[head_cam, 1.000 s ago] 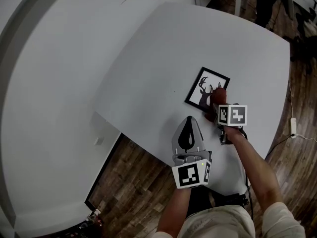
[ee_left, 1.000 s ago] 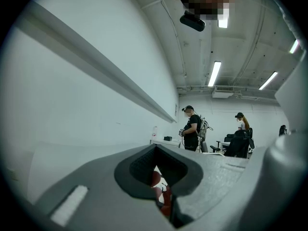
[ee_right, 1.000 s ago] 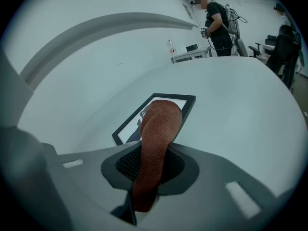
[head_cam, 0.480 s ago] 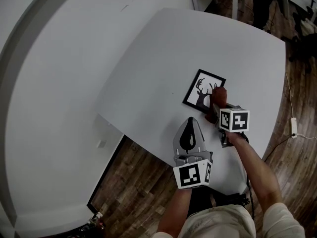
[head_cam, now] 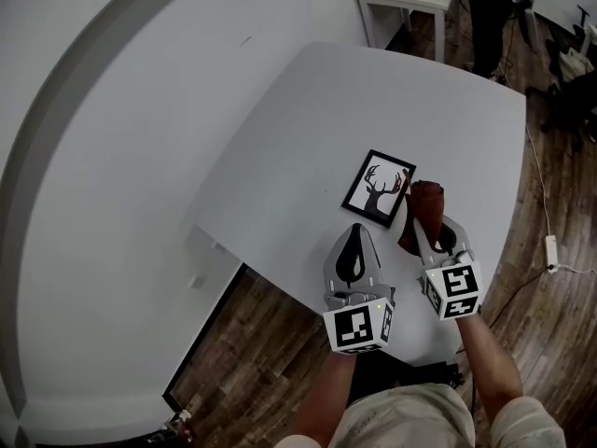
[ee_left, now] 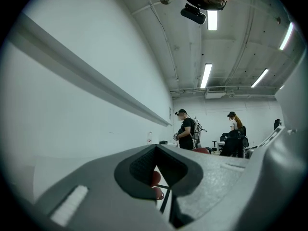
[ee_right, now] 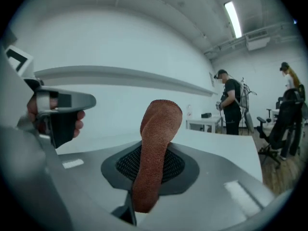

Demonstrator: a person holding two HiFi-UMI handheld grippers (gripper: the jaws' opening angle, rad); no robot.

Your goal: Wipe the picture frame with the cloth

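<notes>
both forearms reach forward from the bottom of the head view, side by side over the table's near edge. the left gripper [head_cam: 355, 231] is held level and points at the frame's near corner; its jaws are together with nothing between them, and through the slot behind their tips a bit of red cloth and the frame's dark edge show. the right gripper [head_cam: 427, 230] sits just to its right, angled slightly inward, its jaws clamped on the rust-red cloth [head_cam: 427, 199], which sticks out past the tips as a folded wad. in the right gripper view the cloth [ee_right: 156, 148] stands up between the pads, and the other gripper shows at the left in a hand. the frame [head_cam: 378, 187], black-rimmed with a deer silhouette, lies flat on the white table [head_cam: 373, 101], turned at a slant, near the edge closest to the person. the cloth's end is just beside the frame's right edge; whether it touches cannot be told. beyond and left of the frame the tabletop is bare up to its far edge. wood floor [head_cam: 252, 343] lies below the near edge, and the table's right edge is near the right gripper. a pale wall [head_cam: 112, 157] runs along the left.
</notes>
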